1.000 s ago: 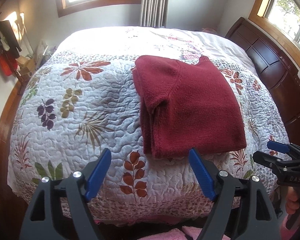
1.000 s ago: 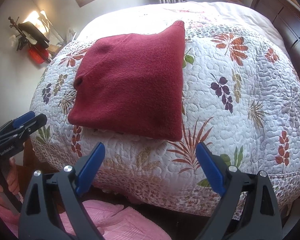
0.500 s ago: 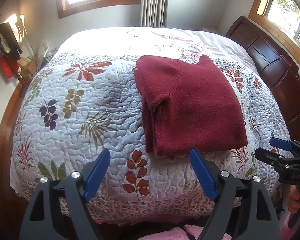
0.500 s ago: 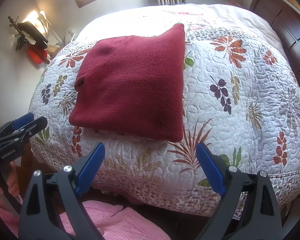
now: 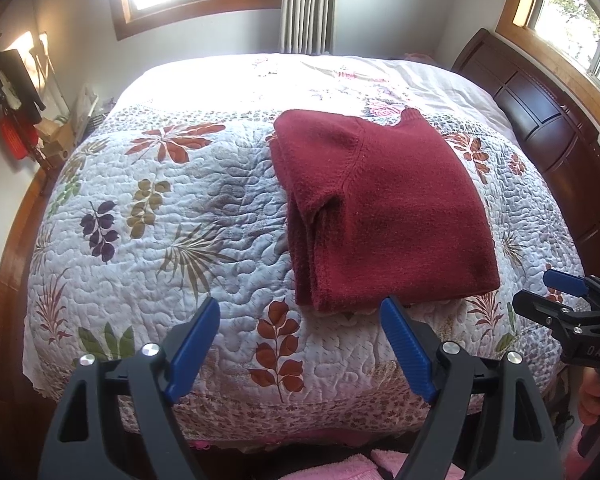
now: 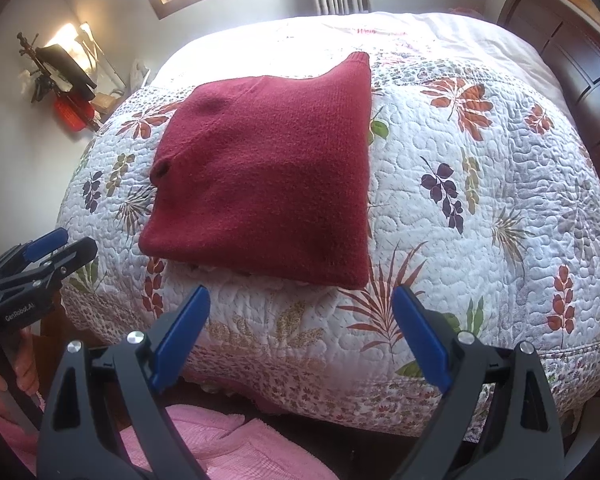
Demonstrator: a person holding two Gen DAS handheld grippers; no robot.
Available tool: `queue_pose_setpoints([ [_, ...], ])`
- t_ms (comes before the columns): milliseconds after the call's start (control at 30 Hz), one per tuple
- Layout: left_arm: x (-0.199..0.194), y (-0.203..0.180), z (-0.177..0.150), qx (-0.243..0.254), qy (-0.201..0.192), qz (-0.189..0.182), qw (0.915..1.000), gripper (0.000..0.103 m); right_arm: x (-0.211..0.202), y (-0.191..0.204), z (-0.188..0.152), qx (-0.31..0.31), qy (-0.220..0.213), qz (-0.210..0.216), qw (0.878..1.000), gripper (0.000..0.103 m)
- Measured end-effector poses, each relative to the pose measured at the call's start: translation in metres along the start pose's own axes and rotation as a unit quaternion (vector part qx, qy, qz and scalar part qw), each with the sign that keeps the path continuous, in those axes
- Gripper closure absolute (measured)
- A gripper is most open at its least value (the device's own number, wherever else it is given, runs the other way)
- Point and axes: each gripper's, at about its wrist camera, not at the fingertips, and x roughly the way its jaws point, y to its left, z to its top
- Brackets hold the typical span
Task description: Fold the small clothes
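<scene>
So you've got the dark red sweater [image 5: 384, 208] lying folded into a rough rectangle on the leaf-print quilt [image 5: 172, 240], a bit toward the near edge of the bed. In the left wrist view its stacked folded edges show along the left side, and the neck end points to the far side toward the curtain [image 5: 308, 4].

Your left gripper [image 5: 300, 344] is spread wide with nothing between the blue pads [image 5: 194, 344]. It hangs over the near edge of the quilt, just short of the sweater's near hem, not touching it. Your right gripper [image 6: 300, 332] is the same deal: jaws apart, nothing held, hovering over the near quilt edge below the sweater's near right corner. Each gripper also shows up at the edge of the other one's view, with a bit of your hand [image 6: 4, 376] on the handle.

Dark wood headboard [image 5: 548, 128] is on the right, and a stand with a red thing [image 6: 74, 112] hanging on it sits by the wall on the left. Pink fabric [image 6: 204, 448] is at the very bottom, below the grippers.
</scene>
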Motion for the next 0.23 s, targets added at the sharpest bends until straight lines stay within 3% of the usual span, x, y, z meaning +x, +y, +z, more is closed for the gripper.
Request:
queue_pose_setpoints([
  [233, 0.0003, 0.0005, -0.0009, -0.001, 0.003, -0.001, 1.0000, 0.019, 0.0050, -0.0013, -0.0003, 0.008, 0.011, -0.008, 1.000, 0.011],
])
